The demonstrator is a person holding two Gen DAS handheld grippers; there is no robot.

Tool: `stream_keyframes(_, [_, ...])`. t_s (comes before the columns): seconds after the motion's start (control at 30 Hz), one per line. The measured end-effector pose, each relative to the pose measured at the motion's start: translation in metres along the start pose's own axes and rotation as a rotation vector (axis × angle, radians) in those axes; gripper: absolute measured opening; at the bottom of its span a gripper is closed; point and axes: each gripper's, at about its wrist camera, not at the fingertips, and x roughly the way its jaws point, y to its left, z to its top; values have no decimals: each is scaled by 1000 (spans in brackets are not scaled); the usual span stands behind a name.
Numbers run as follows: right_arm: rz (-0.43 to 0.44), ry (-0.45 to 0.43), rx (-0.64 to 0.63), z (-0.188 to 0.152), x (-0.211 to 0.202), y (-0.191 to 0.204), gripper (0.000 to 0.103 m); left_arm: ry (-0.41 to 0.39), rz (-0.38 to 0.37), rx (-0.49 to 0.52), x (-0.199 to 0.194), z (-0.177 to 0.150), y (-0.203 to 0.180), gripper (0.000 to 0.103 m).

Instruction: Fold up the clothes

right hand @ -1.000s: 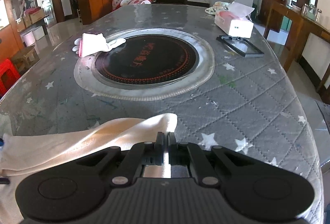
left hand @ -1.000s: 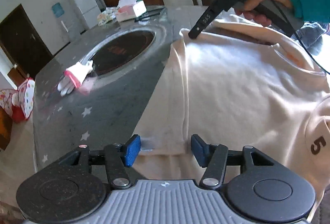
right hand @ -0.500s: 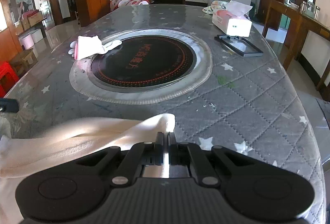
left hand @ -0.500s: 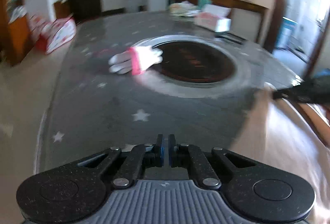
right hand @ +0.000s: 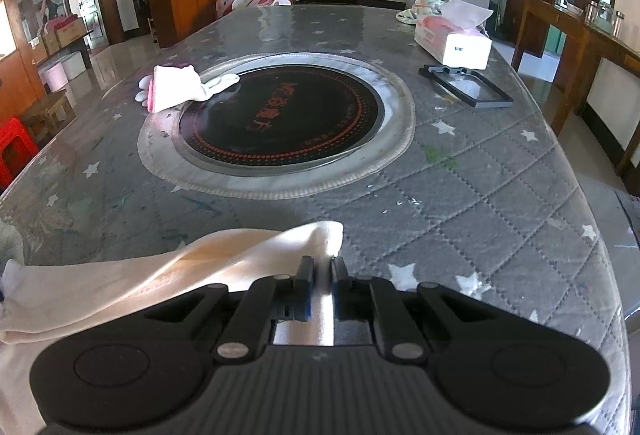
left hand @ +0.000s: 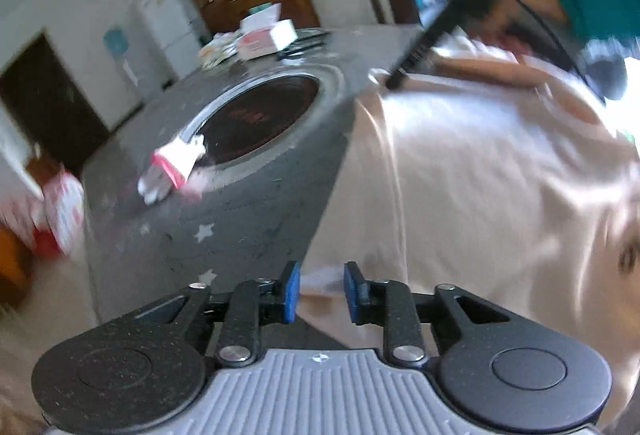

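Note:
A cream sweatshirt (left hand: pixel 480 171) lies spread on the grey star-print table (left hand: pixel 248 219); its folded edge also shows in the right wrist view (right hand: pixel 224 255). My left gripper (left hand: pixel 318 289) is open, its blue pads (left hand: pixel 291 289) on either side of the shirt's lower hem corner. My right gripper (right hand: pixel 320 269) has its jaws slightly parted around a fold of the shirt's far edge. It also appears in the blurred left wrist view (left hand: pixel 400 79), at the shirt's far corner.
A round black hotplate (right hand: pixel 280 119) sits in the table's middle. A white and pink glove (right hand: pixel 176 91) lies at its left rim. A tissue pack (right hand: pixel 452 39) and a black frame (right hand: pixel 464 87) lie at the far right. Cabinets and a fridge stand behind.
My left gripper was shut half a second ago and is now open at the shirt's hem, its view swung back to the shirt. My right gripper's jaws have parted slightly.

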Motion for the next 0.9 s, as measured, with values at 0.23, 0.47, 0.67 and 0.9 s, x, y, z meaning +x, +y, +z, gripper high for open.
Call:
stream_keyframes(0.23, [-5,2,-7,0,0,1,10,-12,58,155,-9,-6,-19,38])
stream_keyframes(0.47, [-4,-1,3,0,1,0,11,10,95,333,15,-4,-42,38])
stream_keyframes(0.67, [5,-5,5,1,2,-2,10,-52,9,41,17,11,-2,14])
stream_keyframes(0.9, [11,-12,23,1,3,-5,8,-18,83,-477,41,7,75,7])
